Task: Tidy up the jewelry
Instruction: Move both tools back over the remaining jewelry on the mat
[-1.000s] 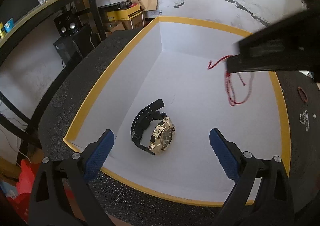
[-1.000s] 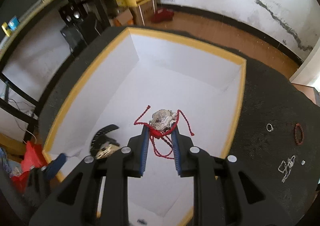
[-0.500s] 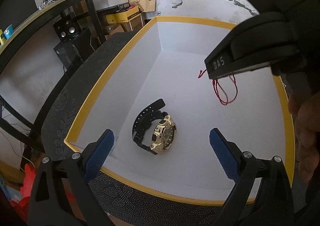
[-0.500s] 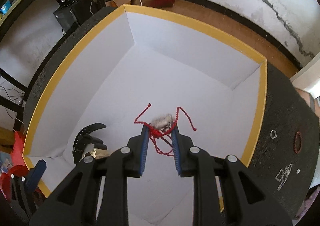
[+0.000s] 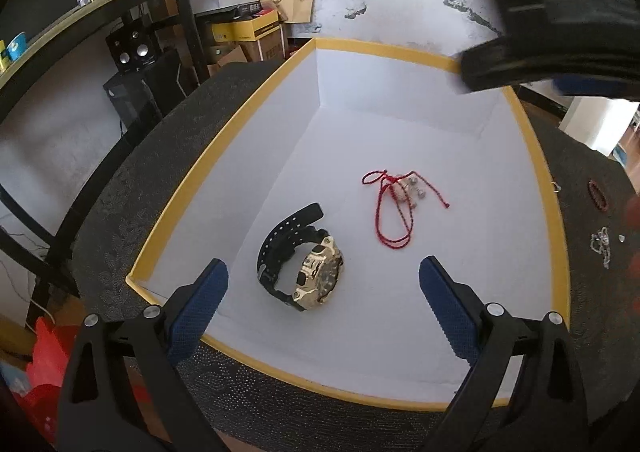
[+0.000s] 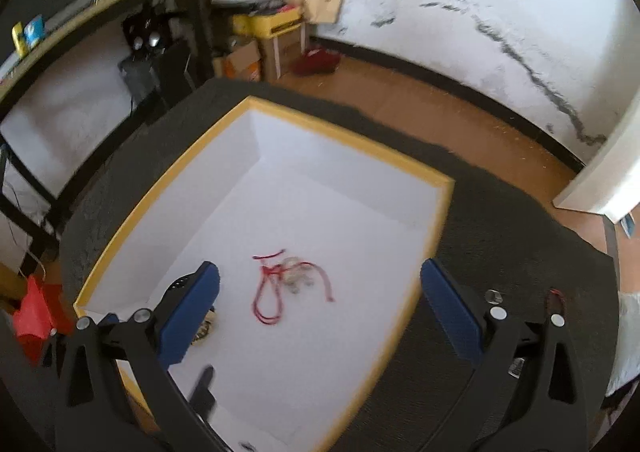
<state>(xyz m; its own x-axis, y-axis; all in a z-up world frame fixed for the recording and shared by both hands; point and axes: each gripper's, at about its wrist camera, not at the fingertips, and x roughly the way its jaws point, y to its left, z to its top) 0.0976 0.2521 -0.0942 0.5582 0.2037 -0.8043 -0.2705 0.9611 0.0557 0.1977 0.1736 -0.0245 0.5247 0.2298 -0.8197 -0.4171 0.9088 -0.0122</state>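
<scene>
The red cord bracelet (image 5: 394, 207) with its silver charms lies on the white box (image 5: 554, 211) floor, at two o'clock from the gold-faced watch (image 5: 308, 264). The right gripper (image 6: 320, 316) is opening, jaws wide with nothing between them; the left gripper (image 5: 323, 294) hangs released and empty over the watch. This drop looks done. Next comes the loose jewelry at three o'clock on the dark table (image 5: 592, 292): the beaded bracelet (image 5: 597, 193) or silver chain (image 5: 600, 244).

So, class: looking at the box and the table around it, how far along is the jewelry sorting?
Done: the watch and the red cord bracelet lie in the yellow-rimmed box. In hand: nothing; the right gripper is opening, empty, above the box, and the left gripper is open. Left: a dark red ring and a silver chain on the table.
</scene>
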